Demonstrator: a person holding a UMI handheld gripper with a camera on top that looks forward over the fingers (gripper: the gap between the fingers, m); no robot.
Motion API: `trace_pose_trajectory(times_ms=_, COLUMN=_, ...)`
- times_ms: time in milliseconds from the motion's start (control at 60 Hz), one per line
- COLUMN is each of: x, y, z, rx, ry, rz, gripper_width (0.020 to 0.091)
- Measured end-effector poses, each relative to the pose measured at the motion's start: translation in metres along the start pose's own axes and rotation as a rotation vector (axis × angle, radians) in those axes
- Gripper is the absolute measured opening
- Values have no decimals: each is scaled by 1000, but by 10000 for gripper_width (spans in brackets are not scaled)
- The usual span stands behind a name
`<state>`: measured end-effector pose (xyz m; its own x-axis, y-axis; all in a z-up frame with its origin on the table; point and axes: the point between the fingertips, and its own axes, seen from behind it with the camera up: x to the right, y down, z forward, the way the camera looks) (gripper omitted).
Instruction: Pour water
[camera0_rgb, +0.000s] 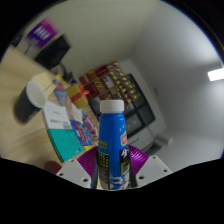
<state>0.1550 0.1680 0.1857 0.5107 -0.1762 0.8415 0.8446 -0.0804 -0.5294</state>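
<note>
I see my gripper (113, 168) clamped on a smooth blue plastic bottle (112, 140) with a white cap, both purple pads (87, 160) pressing its rounded sides.

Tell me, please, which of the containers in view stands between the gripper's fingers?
The blue bottle with the white cap, held between the pads of the gripper. The white cup sits far beyond on the table.

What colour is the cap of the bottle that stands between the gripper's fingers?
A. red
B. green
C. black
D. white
D: the blue bottle held between the fingers of the gripper carries a white cap on top.
</note>
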Motion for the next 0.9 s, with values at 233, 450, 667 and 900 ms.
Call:
trace_pose_trajectory(times_ms=233, x=-29, y=-80, z=9, rx=137, ry=45, rz=-895, gripper_width=451)
trace_pose_trajectory(times_ms=450, x=-36, y=-112, z=-4, rx=196, ry=58, rz=-1216, gripper_width=454)
trace_pose_trajectory(times_ms=667, x=-47, y=-111, z=2, rx=195, ry=55, rz=-1244, gripper_width=450)
trace_pose_trajectory(times_ms=900, x=18, y=-111, z=11, rx=130, ry=88, rz=-276, gripper_width=449)
